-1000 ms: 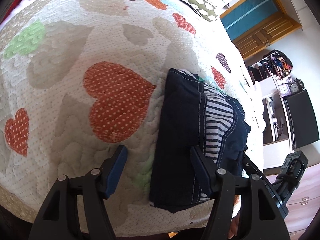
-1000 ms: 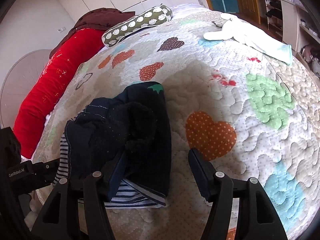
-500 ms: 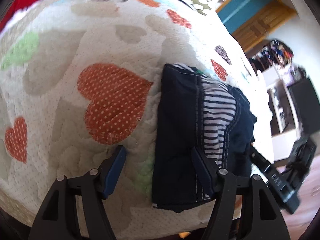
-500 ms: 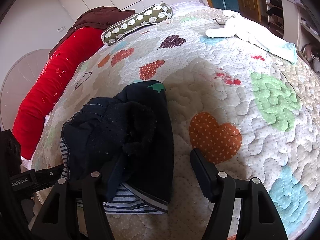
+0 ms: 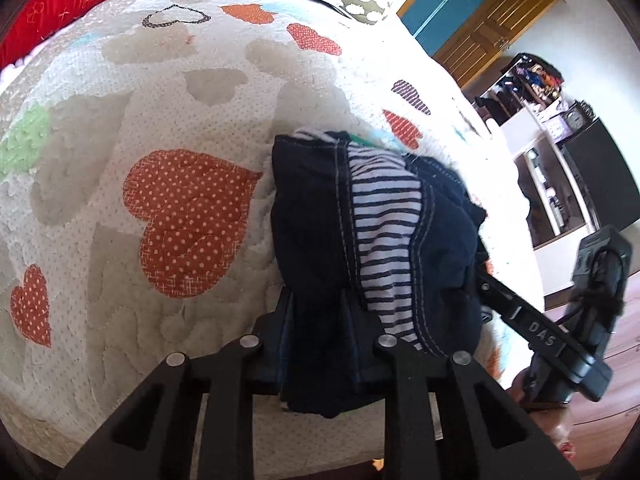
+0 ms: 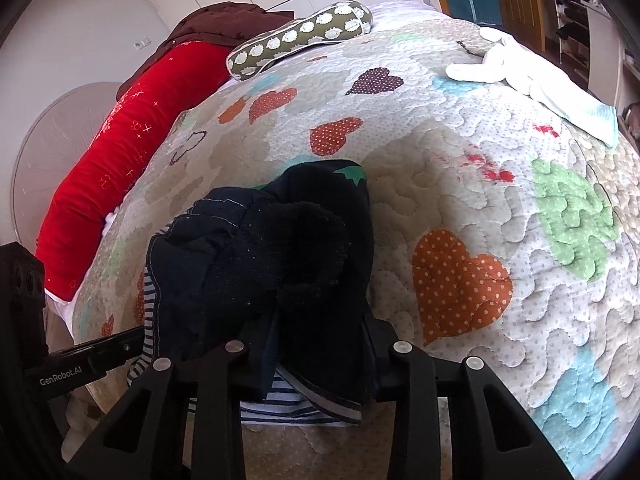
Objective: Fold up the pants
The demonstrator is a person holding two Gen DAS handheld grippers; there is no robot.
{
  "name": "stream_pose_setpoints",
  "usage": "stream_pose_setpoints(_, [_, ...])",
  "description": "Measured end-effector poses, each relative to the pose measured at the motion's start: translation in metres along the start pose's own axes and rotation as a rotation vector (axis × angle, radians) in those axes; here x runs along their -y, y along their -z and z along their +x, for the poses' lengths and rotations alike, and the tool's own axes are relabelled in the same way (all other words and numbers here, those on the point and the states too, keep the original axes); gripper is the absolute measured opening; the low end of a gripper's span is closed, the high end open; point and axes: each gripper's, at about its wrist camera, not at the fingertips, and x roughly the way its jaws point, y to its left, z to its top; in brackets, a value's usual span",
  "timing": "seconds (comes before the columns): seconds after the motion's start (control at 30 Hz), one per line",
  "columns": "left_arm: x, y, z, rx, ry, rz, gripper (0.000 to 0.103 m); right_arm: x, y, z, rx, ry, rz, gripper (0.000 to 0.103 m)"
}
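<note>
Left gripper (image 5: 316, 332) and right gripper (image 6: 320, 344) have just closed, each now pinching the near edge of the pants (image 5: 320, 240), a dark bundle near the quilt (image 5: 100, 200) edge; next fold or lift looks ready

Counts: one pair of dark pants (image 6: 280, 264), centre frame, on one heart quilt (image 6: 460, 184). Two grippers: left gripper (image 5: 318, 320), right gripper (image 6: 320, 336). One red bolster (image 6: 132, 140) upper left, one dotted green pillow (image 6: 304, 36) up top, one white garment (image 6: 532, 84) upper right.
</note>
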Motion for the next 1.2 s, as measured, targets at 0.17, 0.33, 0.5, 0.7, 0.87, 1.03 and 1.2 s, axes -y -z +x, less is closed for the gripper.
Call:
stream_pose_setpoints(0.17, [0.003, -0.014, 0.003, 0.001, 0.05, -0.023, 0.019, -0.005, -0.011, 0.004, 0.008, -0.021, 0.002, 0.031])
stream_pose_setpoints(0.33, [0.0, -0.026, 0.001, 0.008, 0.073, -0.063, 0.019, -0.012, -0.029, 0.014, 0.015, -0.041, 0.0, 0.03])
stream_pose_setpoints(0.5, [-0.017, -0.024, -0.015, 0.044, 0.089, -0.123, 0.026, -0.011, -0.029, 0.019, 0.006, -0.044, -0.007, 0.03])
stream_pose_setpoints(0.7, [-0.033, -0.022, -0.002, 0.02, 0.043, -0.142, 0.05, -0.001, -0.023, 0.023, -0.006, -0.059, 0.031, 0.035])
stream_pose_setpoints(0.87, [-0.024, -0.021, 0.018, 0.02, 0.057, -0.103, 0.07, 0.006, -0.021, 0.026, -0.019, -0.077, 0.055, 0.039])
stream_pose_setpoints(1.03, [0.001, -0.025, 0.019, -0.013, 0.132, -0.015, 0.008, 0.003, -0.021, 0.021, -0.015, -0.095, 0.049, 0.03])
stream_pose_setpoints(1.2, [0.013, -0.032, 0.0, 0.042, 0.13, 0.026, 0.008, -0.012, -0.028, 0.008, 0.03, -0.103, 0.018, 0.026])
